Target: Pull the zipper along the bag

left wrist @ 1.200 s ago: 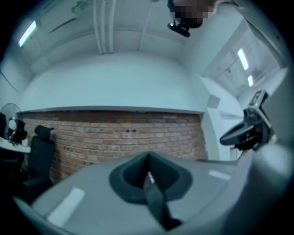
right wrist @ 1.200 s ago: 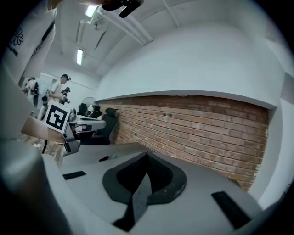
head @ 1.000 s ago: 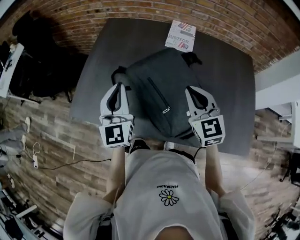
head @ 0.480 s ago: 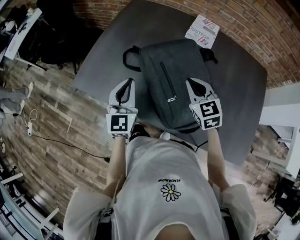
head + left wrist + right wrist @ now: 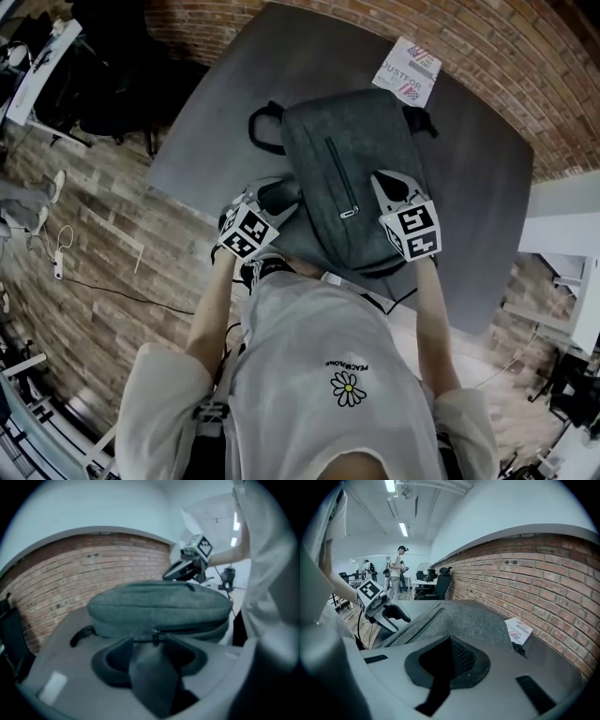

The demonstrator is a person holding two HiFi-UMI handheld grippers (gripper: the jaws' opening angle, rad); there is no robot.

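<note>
- My left gripper (image 5: 152,641) just opened wide, with a blurred zipper pull (image 5: 153,636) between its tips.
- My right gripper (image 5: 450,639) is pinched together and empty.
- The bag (image 5: 375,141) lies on the table (image 5: 473,187), its near corners hidden by my grippers.

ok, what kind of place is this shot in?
Probably an open office or lab workspace: brick wall, ceiling strip lights, an office chair and people standing in the background. The backpack lies on a dark table.

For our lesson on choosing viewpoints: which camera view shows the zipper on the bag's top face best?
The head view: the top zipper runs full length, its pull at the near end. The right gripper view catches it only as a slanting line; the left gripper view sees the bag side-on, so it cannot be made out.
</note>
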